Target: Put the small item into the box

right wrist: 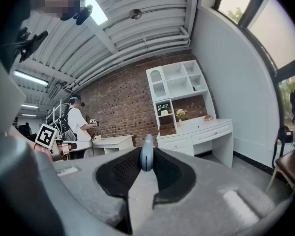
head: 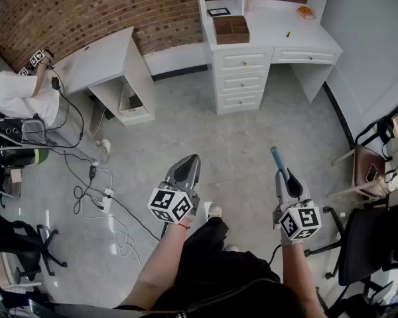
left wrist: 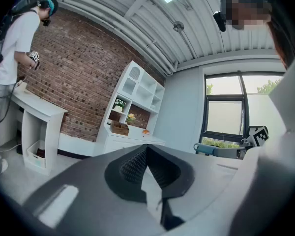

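Small blue item [head: 276,156] pinched between the jaws of the right gripper [head: 286,176], its tip sticking out toward the white desk [head: 298,35]; probably held so for carrying; wooden box [head: 231,29] sits on that desk beneath the shelves, well apart from the item; left gripper [head: 191,161] jaws pressed together on nothing, likely spare; second person [head: 20,95] far left of the desk.

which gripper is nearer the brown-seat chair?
Right. The right gripper, shut on a blue item, is to the left of the chair in the head view; the left gripper, shut and empty, is farther left still.
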Motion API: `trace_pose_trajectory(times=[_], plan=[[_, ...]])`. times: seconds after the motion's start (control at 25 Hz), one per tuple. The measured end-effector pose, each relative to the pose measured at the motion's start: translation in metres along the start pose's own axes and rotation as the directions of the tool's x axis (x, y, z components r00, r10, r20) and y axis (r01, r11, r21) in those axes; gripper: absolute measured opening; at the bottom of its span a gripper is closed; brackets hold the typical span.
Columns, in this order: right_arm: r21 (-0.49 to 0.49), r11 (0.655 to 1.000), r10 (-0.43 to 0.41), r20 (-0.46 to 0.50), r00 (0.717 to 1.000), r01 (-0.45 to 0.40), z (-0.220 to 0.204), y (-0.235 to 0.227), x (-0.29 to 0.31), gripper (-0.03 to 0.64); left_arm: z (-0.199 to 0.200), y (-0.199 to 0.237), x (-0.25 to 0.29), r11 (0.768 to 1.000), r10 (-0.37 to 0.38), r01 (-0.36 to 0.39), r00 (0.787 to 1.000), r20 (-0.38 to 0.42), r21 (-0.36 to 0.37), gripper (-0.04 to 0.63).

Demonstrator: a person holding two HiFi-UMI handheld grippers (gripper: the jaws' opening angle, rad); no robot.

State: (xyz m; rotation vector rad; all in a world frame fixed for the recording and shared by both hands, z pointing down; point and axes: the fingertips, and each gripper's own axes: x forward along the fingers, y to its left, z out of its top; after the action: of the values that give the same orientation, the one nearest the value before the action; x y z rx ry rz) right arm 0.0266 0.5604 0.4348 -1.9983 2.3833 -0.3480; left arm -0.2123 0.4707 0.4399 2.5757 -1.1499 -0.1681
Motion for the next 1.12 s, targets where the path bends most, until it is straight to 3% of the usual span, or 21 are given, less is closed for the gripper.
trace_pose_trajectory(times=[0.76, 1.12], plan=[[0.001, 0.997, -0.078, 0.013, 0.997, 0.078, 0.015, -0.027, 0.147, 0.069, 0.031, 0.105, 0.129, 0.998, -0.066, 0.066, 0.998, -0.021, 0.0, 0.002], [0.007, 0.996, -0.091, 0.019, 0.996, 0.091, 0.022, -0.036, 0.175, 0.069, 0.038, 0.115, 0.165, 0.995, -0.095, 0.095, 0.995, -0.029, 0.004, 0.002]])
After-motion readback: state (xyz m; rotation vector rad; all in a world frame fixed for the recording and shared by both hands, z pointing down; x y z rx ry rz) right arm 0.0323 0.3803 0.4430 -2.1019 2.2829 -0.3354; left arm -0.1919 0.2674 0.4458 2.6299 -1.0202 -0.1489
